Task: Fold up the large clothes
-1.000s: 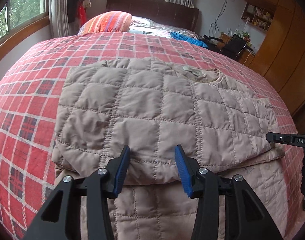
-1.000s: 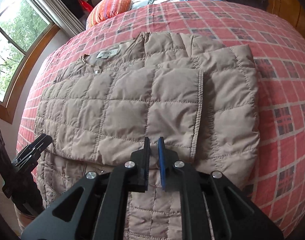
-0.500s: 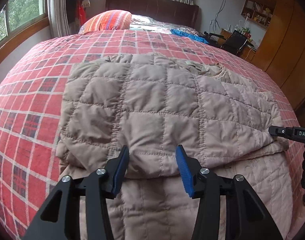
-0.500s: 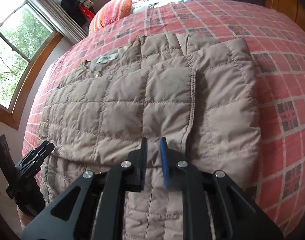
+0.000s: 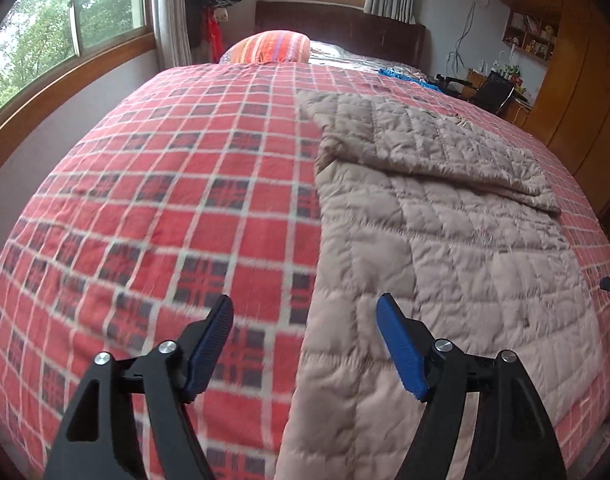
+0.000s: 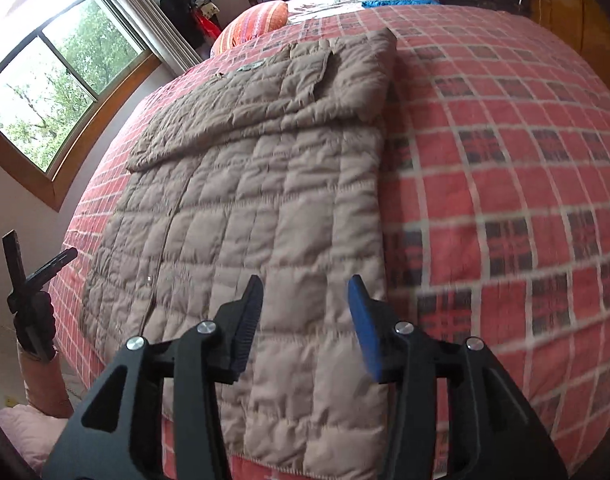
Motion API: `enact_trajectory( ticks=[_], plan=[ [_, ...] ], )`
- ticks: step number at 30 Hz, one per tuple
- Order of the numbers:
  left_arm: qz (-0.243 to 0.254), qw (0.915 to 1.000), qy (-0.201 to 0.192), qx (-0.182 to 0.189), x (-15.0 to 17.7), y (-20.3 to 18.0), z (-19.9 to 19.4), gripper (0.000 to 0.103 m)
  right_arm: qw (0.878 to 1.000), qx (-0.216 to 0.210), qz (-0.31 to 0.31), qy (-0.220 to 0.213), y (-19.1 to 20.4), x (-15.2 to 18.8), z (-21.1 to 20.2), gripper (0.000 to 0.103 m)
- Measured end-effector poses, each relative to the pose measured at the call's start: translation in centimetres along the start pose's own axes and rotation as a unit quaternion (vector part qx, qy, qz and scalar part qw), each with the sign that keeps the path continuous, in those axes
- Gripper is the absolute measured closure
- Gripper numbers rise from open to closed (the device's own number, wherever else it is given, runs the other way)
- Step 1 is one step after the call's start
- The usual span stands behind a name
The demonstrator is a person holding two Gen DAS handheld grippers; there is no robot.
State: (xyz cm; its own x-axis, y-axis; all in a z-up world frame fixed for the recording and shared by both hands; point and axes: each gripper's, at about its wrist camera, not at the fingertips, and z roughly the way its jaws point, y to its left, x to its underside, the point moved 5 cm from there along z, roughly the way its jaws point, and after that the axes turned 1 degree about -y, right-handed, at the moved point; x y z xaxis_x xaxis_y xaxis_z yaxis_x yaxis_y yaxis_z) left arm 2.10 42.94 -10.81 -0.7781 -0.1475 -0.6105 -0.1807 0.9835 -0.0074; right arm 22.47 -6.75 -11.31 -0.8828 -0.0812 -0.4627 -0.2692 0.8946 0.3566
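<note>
A beige quilted jacket [image 5: 445, 248] lies lengthwise on the red plaid bedspread [image 5: 185, 200], its sleeves folded across the upper part [image 5: 425, 140]. My left gripper [image 5: 305, 332] is open over the jacket's lower left edge, with one finger above the bedspread and the other above the fabric. In the right wrist view the same jacket [image 6: 257, 208] fills the middle. My right gripper [image 6: 305, 312] stands open above its lower right part, holding nothing. The left gripper [image 6: 45, 276] shows at the left edge of that view, held in a gloved hand.
A striped orange pillow [image 5: 271, 46] and a blue cloth [image 5: 405, 78] lie near the dark headboard [image 5: 341, 24]. Windows [image 5: 65, 32] line the left wall. A wooden wardrobe [image 5: 585, 80] stands at the right. The bed's near edge falls away below the jacket hem [image 6: 305, 468].
Both grippers have drawn back from the folded sleeve part to the jacket's lower end. The right gripper, shut before, has opened; the left has opened wider and shifted left.
</note>
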Motion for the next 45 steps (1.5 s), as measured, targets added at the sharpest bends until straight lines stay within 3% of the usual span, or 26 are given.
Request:
enact_trajectory(
  ticks=[8, 14, 21, 23, 25, 26, 28, 30, 34, 45],
  plan=[
    [-0.041, 0.999, 0.018, -0.001, 6.5, 2.7, -2.4, 0.027, 1.0, 0.001, 0.019, 0.016, -0.8, 7.3, -1.5, 0.051],
    [-0.065, 0.9968, 0.035, 0.03, 8.9, 2.6, -2.1, 0.027, 0.999, -0.003, 0.039, 0.019, -2.5, 8.9, -1.7, 0.047],
    [-0.056, 0.9945, 0.058, 0.066, 9.7, 0.8, -0.6, 0.026, 0.998, -0.007, 0.039, 0.043, -3.1, 9.9, 0.0, 0.045],
    [-0.054, 0.9944, 0.061, 0.067, 9.7, 0.4, -0.1, 0.026, 0.999, 0.001, 0.028, 0.041, -2.7, 9.9, 0.2, 0.049],
    [-0.05, 0.9947, 0.061, 0.067, 9.6, 0.1, 0.1, 0.028, 0.999, -0.005, 0.027, 0.045, -2.5, 9.9, 0.2, 0.063],
    [-0.047, 0.9947, 0.061, 0.068, 9.6, -0.1, 0.1, 0.031, 0.999, -0.005, 0.028, 0.045, -2.4, 9.9, 0.2, 0.065],
    [-0.048, 0.9936, 0.066, 0.079, 9.6, -0.4, 0.0, 0.05, 0.999, -0.004, 0.026, 0.046, -2.3, 10.0, 0.3, 0.076],
    [-0.053, 0.9928, 0.066, 0.084, 9.6, -0.5, -0.2, 0.059, 0.999, -0.008, 0.027, 0.045, -2.1, 10.1, 0.2, 0.083],
    [-0.05, 0.9929, 0.062, 0.089, 9.6, -0.8, -0.9, 0.079, 0.999, -0.009, 0.023, 0.039, -1.4, 10.0, 0.3, 0.09],
    [-0.021, 0.994, 0.006, 0.107, 6.8, -2.2, -4.4, 0.09, 0.999, -0.041, 0.019, -0.016, 0.4, 7.9, -2.2, 0.095]
  ],
)
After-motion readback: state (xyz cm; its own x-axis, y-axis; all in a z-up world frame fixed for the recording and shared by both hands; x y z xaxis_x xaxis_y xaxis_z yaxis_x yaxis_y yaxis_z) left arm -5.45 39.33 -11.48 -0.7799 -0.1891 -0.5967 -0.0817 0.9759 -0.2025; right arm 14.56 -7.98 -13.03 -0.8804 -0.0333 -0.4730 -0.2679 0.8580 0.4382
